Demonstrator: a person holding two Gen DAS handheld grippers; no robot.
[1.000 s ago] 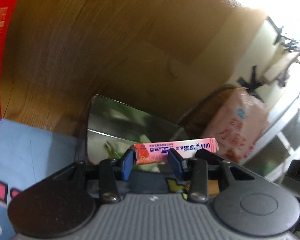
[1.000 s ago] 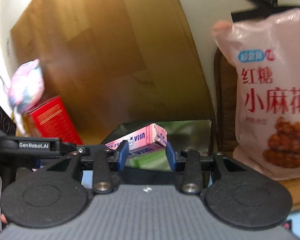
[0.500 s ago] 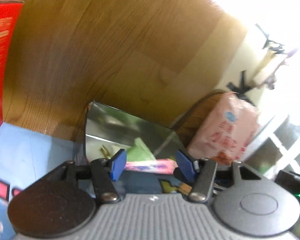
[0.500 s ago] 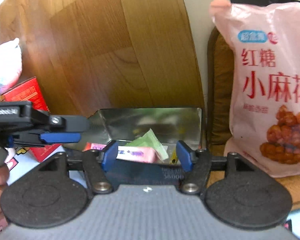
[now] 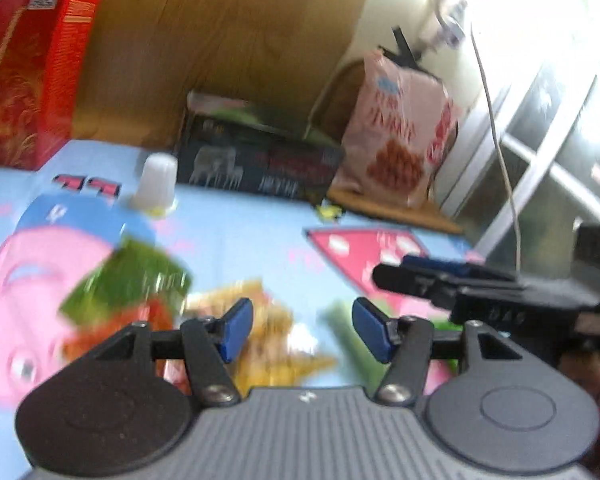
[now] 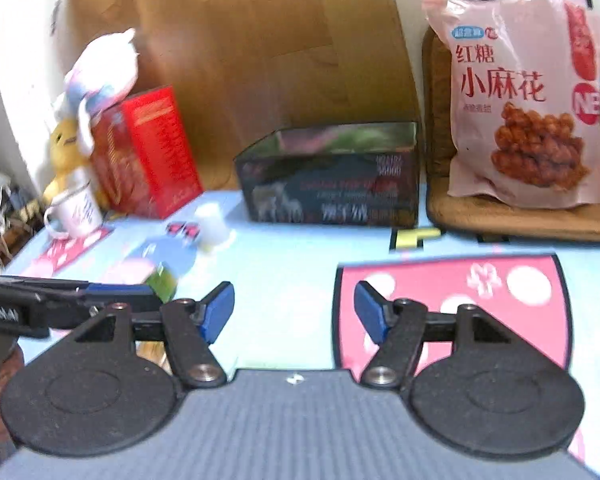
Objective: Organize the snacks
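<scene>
A dark metal tin (image 6: 332,184) stands at the back of the cartoon mat, also in the left wrist view (image 5: 260,160); its inside is hidden from here. My left gripper (image 5: 300,330) is open and empty, low over blurred snack packets: a green one (image 5: 128,280) and a yellow-orange one (image 5: 272,340). My right gripper (image 6: 294,314) is open and empty above the mat, well in front of the tin. The green packet (image 6: 162,280) shows at its left.
A pink bag of fried twists (image 6: 528,100) leans on a brown cushion right of the tin. A red box (image 6: 148,152), a white mug (image 6: 76,208) and soft toys stand at left. A small white cup (image 6: 214,226) sits before the tin.
Both grippers let go of their pink candy packs over the tin, opened wide and pulled back and down to the mat in front.
</scene>
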